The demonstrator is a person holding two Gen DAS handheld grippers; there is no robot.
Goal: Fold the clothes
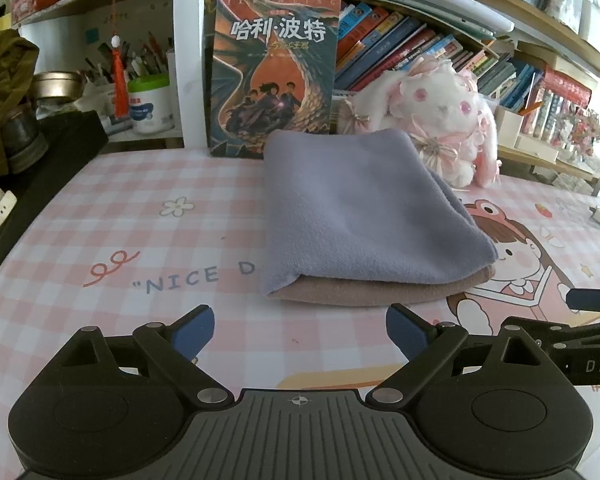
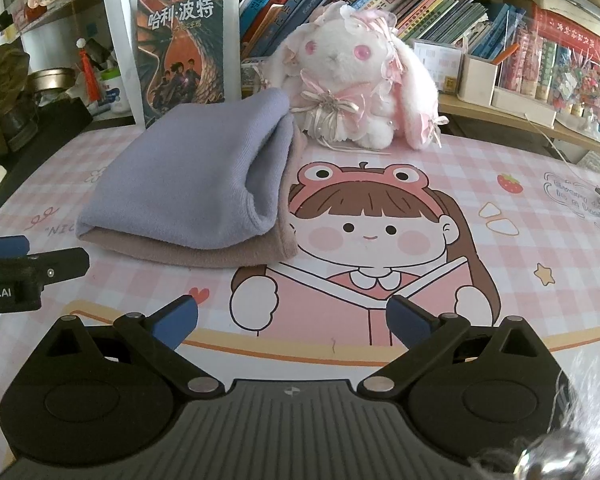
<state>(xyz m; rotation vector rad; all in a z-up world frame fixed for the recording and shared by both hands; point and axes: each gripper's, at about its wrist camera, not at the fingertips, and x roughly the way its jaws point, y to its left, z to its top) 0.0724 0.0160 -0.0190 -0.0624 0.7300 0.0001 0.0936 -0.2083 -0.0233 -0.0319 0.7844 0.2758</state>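
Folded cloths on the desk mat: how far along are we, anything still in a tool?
Done, it seems: the lavender cloth lies folded on the tan cloth, stacked on the pink checked desk mat before the plush bunny. In hand: nothing; the left tool and right tool are both open and empty, short of the stack. Left: perhaps squaring edges; no unfolded clothes show.

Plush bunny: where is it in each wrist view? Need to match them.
Left wrist: plush bunny upper right of centre, behind the folded cloth's far right corner.
Right wrist: bunny top centre, right of the cloth.
Shared landmark: the upright dragon-cover book.
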